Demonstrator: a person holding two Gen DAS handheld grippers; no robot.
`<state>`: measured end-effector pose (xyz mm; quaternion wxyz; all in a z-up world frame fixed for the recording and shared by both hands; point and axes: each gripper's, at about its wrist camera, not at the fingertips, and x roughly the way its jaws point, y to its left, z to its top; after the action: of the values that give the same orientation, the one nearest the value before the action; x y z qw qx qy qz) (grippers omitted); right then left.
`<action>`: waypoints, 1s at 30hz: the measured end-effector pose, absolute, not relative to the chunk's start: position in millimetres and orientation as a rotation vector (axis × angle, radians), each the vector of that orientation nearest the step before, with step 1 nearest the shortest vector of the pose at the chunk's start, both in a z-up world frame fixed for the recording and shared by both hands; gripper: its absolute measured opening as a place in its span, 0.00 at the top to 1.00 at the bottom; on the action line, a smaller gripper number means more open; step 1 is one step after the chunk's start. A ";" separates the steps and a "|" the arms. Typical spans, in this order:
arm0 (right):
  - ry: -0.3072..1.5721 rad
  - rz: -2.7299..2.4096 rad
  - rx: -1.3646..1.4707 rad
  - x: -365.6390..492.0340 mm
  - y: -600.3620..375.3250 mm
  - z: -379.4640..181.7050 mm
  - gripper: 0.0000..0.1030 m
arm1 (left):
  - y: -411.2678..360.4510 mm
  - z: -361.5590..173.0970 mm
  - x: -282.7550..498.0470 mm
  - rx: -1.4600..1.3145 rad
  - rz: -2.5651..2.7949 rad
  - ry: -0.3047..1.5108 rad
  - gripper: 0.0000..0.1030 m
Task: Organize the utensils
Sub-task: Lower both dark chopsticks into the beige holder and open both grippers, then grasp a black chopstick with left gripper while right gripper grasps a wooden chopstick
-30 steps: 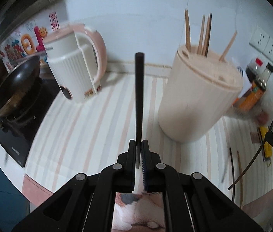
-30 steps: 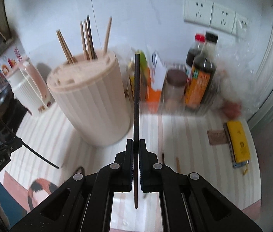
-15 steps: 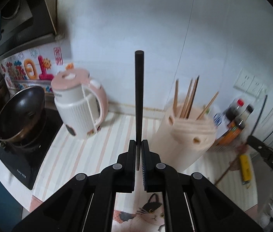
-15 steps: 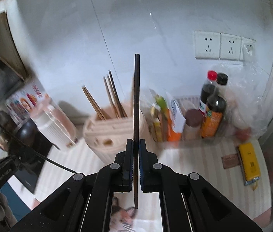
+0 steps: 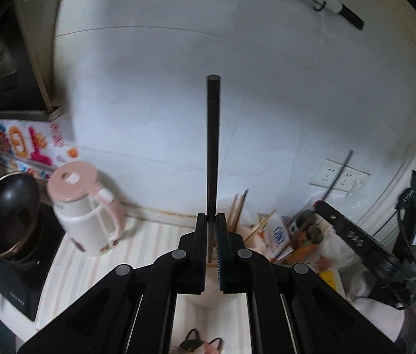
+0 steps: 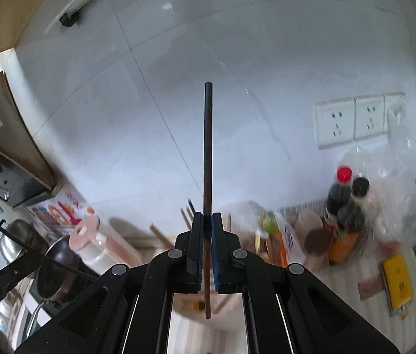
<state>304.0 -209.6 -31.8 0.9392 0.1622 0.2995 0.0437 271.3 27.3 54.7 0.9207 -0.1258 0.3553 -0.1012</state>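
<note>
My left gripper (image 5: 211, 218) is shut on a black chopstick (image 5: 213, 147) that points straight ahead at the wall. My right gripper (image 6: 205, 218) is shut on another dark chopstick (image 6: 208, 153), also pointing ahead. The beige chopstick holder sits mostly hidden behind each gripper; only its wooden chopsticks (image 5: 239, 206) show above the fingers, and they also show in the right wrist view (image 6: 188, 209). Both grippers are high above the striped counter (image 5: 137, 250). The right gripper (image 5: 352, 236) shows at the right of the left wrist view.
A pink and white kettle (image 5: 84, 206) and a black pan (image 5: 7, 212) on a stove stand at the left. Sauce bottles (image 6: 345, 203), packets and a plastic bag crowd the back right corner. A yellow object (image 6: 398, 286) lies on the counter. Wall sockets (image 6: 352, 121) are above.
Both grippers have risen and tilted up with their chopsticks. The holder has dropped from the middle of each view to behind the fingers, and more wall shows.
</note>
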 end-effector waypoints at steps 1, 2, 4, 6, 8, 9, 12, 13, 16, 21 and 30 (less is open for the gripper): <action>0.605 0.089 0.332 309.5 -209.2 -29.8 0.95 | 24.6 55.4 275.7 -0.254 -0.213 0.729 0.97; 0.598 0.088 0.330 315.6 -208.6 -27.4 0.95 | 19.4 55.6 283.6 -0.244 -0.219 0.728 0.97; 0.580 0.082 0.324 326.6 -208.0 -23.3 0.95 | 13.0 53.6 297.0 -0.236 -0.232 0.737 0.97; 0.564 0.072 0.318 338.7 -207.9 -20.7 0.95 | 6.3 48.0 311.5 -0.220 -0.238 0.747 0.97; 0.553 0.063 0.313 349.9 -208.9 -20.6 0.95 | -0.6 37.4 328.5 -0.202 -0.258 0.775 0.97; 0.555 0.060 0.311 355.7 -209.2 -22.0 0.95 | -4.0 29.6 337.6 -0.183 -0.255 0.792 0.97; 0.576 0.045 0.302 373.5 -209.1 -36.0 0.95 | -6.5 1.0 361.3 -0.179 -0.247 0.863 0.97; 0.593 0.044 0.300 379.7 -208.5 -43.7 0.95 | -6.4 -9.0 367.9 -0.189 -0.246 0.888 0.97; 0.645 0.059 0.280 390.4 -205.0 -63.3 0.95 | -9.2 -27.8 378.9 -0.186 -0.264 0.948 0.97; 0.786 0.114 0.292 399.4 -208.2 -80.3 0.91 | -7.2 -20.4 375.2 -0.207 -0.230 0.984 0.92; 0.761 0.012 0.329 338.4 -251.3 -53.6 0.37 | 13.6 7.7 327.4 -0.171 -0.095 0.815 0.11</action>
<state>338.4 -251.3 -53.6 0.9153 0.1597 0.3697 0.0058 327.4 13.6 7.7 0.9135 -0.0831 0.3956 -0.0462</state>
